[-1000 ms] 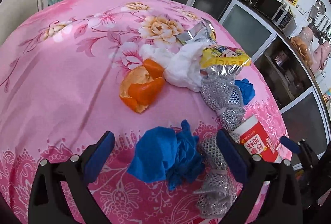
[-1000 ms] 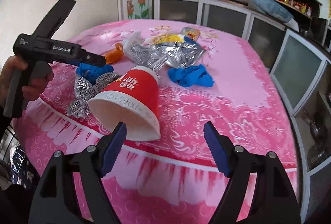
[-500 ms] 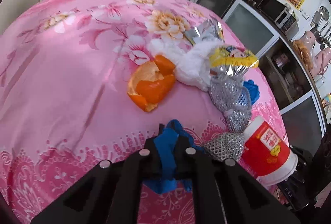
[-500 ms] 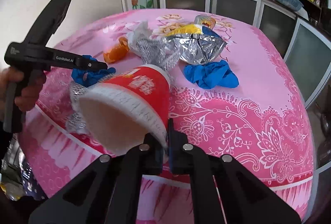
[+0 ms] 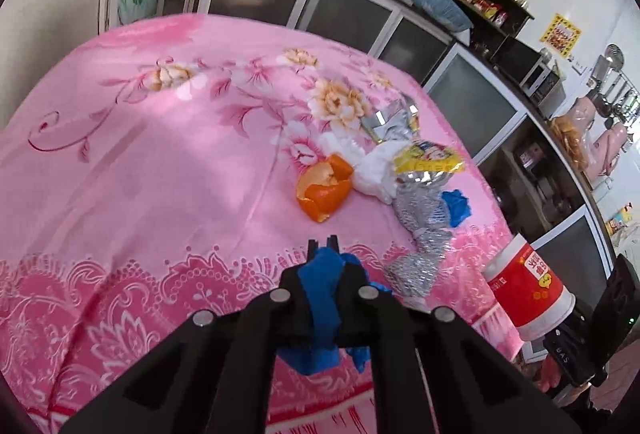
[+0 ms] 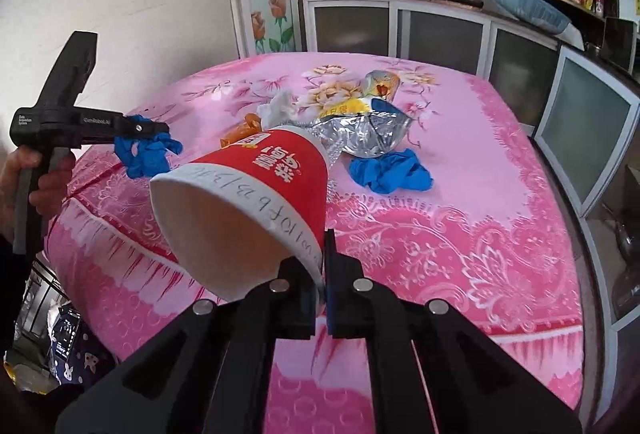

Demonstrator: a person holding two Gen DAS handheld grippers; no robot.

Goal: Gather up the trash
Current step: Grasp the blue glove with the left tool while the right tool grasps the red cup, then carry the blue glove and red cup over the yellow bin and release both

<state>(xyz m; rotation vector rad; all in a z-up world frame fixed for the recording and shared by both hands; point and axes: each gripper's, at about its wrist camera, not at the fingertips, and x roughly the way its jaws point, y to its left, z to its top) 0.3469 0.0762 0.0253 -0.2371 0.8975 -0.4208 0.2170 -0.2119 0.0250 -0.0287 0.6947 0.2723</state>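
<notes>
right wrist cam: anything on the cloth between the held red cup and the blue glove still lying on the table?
Nothing. In the right wrist view, only bare pink tablecloth separates the red cup from the loose blue glove; the foil wrapper sits behind.

The left wrist view looks forward and downward along its closed jaws, close above the near edge of a pink floral tablecloth (image 5: 160, 161), toward glass-fronted cabinets (image 5: 344, 13) beyond. The right wrist view looks the same way from further right, low at the table's edge. Both share the cloth, the crumpled silver foil wrapper (image 5: 420, 201) ahead of the jaws, and the red paper cup (image 5: 524, 286), which sits right of the left jaws and fills the space just ahead of the right jaws.
</notes>
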